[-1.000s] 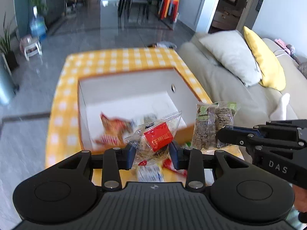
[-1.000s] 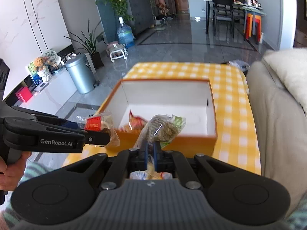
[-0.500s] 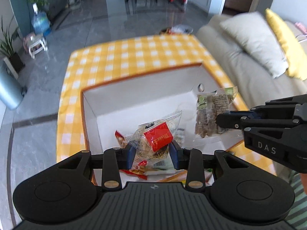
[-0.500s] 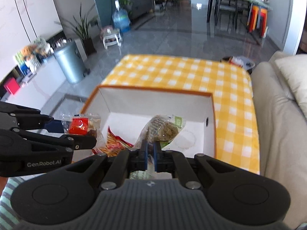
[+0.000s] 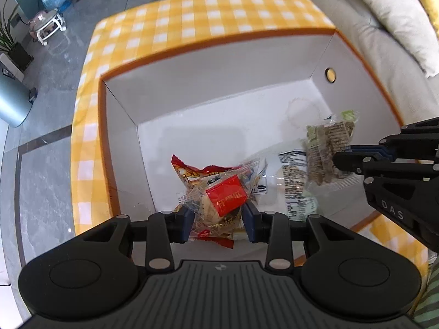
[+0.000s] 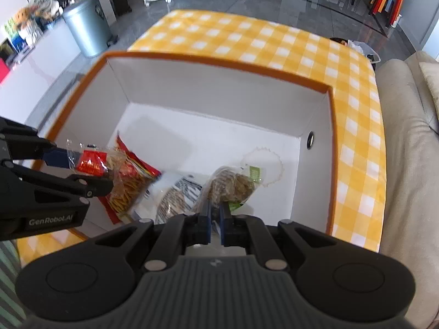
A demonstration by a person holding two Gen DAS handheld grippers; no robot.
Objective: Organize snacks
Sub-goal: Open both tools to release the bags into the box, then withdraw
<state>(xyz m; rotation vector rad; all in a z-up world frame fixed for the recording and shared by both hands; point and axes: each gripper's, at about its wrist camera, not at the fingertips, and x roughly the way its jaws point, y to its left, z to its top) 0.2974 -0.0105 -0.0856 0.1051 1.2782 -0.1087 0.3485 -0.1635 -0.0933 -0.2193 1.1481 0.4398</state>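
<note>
Both grippers lower over box (image 5: 219,82) w/ snack packs

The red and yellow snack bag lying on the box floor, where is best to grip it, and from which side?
Probably the red snack bag's flat sealed top edge, the end toward the box's far wall, coming from above. The bag lies flat, and its nearer end sits under the left gripper.

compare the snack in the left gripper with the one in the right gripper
The left gripper holds a clear packet with a red label; the right gripper holds a clear packet of brown bars with a green label. The left fingers stand apart around theirs; the right pinch an edge. Both hang over the box.
</note>
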